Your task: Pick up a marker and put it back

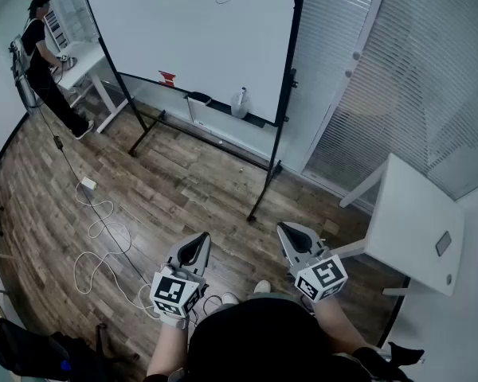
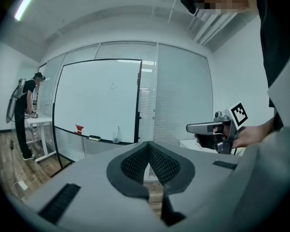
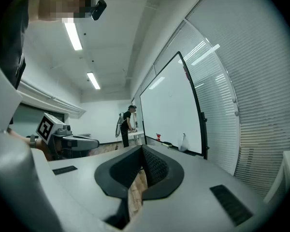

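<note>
So both grippers are clenched with nothing in them: the left gripper (image 2: 148, 145) has its jaws pressed together at the tips, with only a bit of wood floor (image 1: 183, 189) showing through the gap lower down, and the right gripper (image 3: 141, 149) is the same, jaws fully together and holding nothing. Both are held out roughly level, side by side, well back from the whiteboard (image 1: 187, 30) and aimed at it, touching nothing. As for the marker, honestly I can't pick it out. Along the ledge at the bottom of the whiteboard there's a small red thing (image 1: 167, 78), a dark block (image 1: 199, 98) that looks like an eraser, and a whitish bag-like thing (image 1: 239, 103) near the right post. Everything there is too small to tell whether any of it is a marker or holds one. The whiteboard itself has one faint scribble near the top. Count-wise: two grippers, one whiteboard, three small items on its ledge, and two white desks, one desk (image 1: 84, 68) left of the whiteboard and another desk (image 1: 418, 221) off to its right. There's also one other person (image 1: 44, 62) standing at the left one and one pale cable (image 1: 99, 213) looping over the floor in front of the whiteboard.
</note>
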`<state>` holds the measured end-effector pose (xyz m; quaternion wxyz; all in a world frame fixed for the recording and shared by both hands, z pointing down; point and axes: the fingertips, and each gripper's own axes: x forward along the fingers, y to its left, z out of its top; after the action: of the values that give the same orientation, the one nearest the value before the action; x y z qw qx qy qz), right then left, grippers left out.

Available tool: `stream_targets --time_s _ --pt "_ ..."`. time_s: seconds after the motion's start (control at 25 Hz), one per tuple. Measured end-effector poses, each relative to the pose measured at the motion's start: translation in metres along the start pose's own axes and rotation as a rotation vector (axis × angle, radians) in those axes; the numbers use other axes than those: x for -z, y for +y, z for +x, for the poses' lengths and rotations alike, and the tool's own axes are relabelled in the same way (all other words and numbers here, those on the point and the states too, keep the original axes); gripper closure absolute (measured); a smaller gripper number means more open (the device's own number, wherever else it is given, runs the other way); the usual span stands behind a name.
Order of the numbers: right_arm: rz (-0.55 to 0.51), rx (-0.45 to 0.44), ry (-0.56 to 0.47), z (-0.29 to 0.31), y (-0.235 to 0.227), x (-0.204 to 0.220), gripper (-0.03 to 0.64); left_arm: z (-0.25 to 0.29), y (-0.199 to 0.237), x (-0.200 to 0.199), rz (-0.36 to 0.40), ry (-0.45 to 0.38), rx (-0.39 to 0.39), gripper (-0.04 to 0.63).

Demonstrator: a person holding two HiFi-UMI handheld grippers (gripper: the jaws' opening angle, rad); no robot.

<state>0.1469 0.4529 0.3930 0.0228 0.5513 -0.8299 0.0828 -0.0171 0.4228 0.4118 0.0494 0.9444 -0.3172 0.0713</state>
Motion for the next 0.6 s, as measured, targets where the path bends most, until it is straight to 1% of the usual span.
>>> stream_targets --time_s 0.32,0.44,0.52,0.6 --pt "0.013 -0.001 0.012 0.013 -0.023 0.004 0.589 0.023 0.006 0.001 -0.005 0.013 -0.022 0.577" --pt "0.0 0.008 -0.02 0.018 -0.038 -0.003 0.588 0.035 0.011 0.002 -0.02 0.029 -0.044 0.577" --pt "0.011 0.012 -0.037 0.021 -0.053 -0.008 0.582 0.044 0.012 0.003 -0.027 0.042 -0.056 0.577" --pt "0.03 0.017 -0.037 0.026 -0.071 -0.01 0.511 0.053 0.012 0.004 -0.024 0.05 -0.053 0.577"
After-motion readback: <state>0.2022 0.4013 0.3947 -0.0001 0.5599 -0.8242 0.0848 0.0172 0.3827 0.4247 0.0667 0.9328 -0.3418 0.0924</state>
